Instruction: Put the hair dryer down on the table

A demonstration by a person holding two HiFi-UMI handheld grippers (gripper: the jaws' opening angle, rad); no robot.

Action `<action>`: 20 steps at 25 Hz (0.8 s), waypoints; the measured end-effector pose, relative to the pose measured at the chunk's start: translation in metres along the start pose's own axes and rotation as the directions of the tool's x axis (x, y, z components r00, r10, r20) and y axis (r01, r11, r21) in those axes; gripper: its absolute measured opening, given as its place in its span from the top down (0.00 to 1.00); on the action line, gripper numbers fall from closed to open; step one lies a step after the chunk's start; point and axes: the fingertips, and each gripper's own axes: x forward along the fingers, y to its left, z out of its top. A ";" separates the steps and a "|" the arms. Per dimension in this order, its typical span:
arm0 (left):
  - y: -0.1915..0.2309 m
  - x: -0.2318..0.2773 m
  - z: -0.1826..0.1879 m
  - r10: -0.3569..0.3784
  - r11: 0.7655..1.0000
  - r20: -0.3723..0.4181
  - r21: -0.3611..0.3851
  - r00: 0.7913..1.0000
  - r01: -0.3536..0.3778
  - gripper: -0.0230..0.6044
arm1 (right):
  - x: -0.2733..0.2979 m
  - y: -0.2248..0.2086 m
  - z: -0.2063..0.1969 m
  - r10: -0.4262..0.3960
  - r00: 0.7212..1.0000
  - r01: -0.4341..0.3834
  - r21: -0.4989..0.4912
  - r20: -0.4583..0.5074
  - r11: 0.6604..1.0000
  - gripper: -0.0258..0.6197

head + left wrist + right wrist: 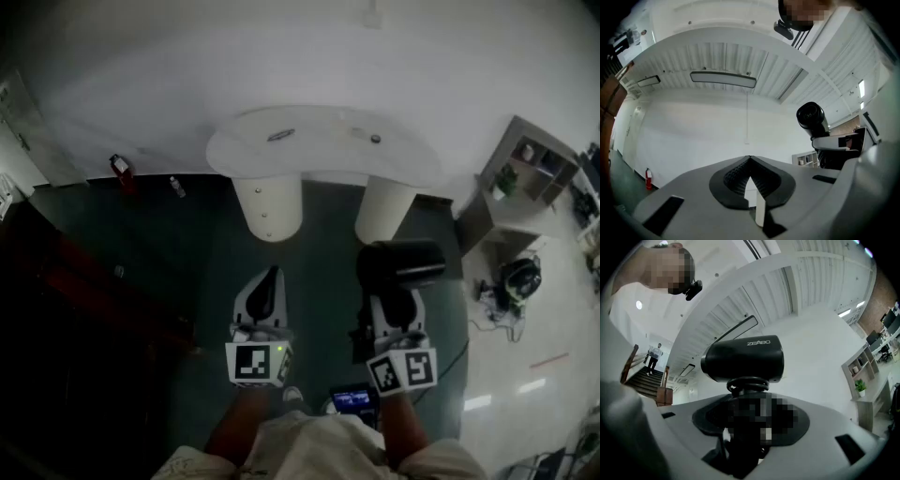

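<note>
The black hair dryer [403, 265] stands upright in my right gripper [397, 300], which is shut on its handle; the barrel lies crosswise above the jaws. In the right gripper view the hair dryer [744, 358] fills the middle and its handle runs down between the jaws of my right gripper [750, 405]. My left gripper [271, 280] hovers beside it at the left, shut with nothing in it; its tips meet in the left gripper view [750, 161], where the hair dryer [812, 119] shows at the right. The white table [323, 159] stands ahead, beyond both grippers.
The table rests on two round white legs [268, 204] and bears a small dark oval thing [281, 135]. A shelf unit [525, 173] stands at the right, with cables and a black object [517, 277] on the floor. A red fire extinguisher [120, 170] is by the wall at the left.
</note>
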 end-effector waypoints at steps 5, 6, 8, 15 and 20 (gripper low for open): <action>-0.035 -0.028 0.010 0.010 1.000 0.009 0.001 1.000 -0.010 0.97 | -0.038 -0.006 0.013 0.003 1.000 -0.003 -0.015 -0.004 1.000 0.60; -0.042 -0.031 0.011 0.013 1.000 0.013 0.002 1.000 -0.013 0.97 | -0.043 -0.009 0.013 0.006 1.000 -0.006 -0.015 -0.008 1.000 0.60; -0.055 -0.035 0.012 0.011 1.000 0.016 0.010 1.000 -0.011 0.97 | -0.052 -0.014 0.014 0.006 1.000 -0.006 -0.023 -0.013 1.000 0.60; -0.076 -0.039 0.004 0.025 1.000 -0.004 0.004 1.000 -0.025 0.97 | -0.062 -0.029 0.019 0.024 0.999 -0.024 -0.030 -0.023 0.999 0.60; -0.072 -0.031 -0.004 0.037 0.999 -0.009 0.003 0.999 -0.037 0.97 | -0.051 -0.034 0.005 0.042 0.998 -0.043 -0.015 -0.050 0.999 0.60</action>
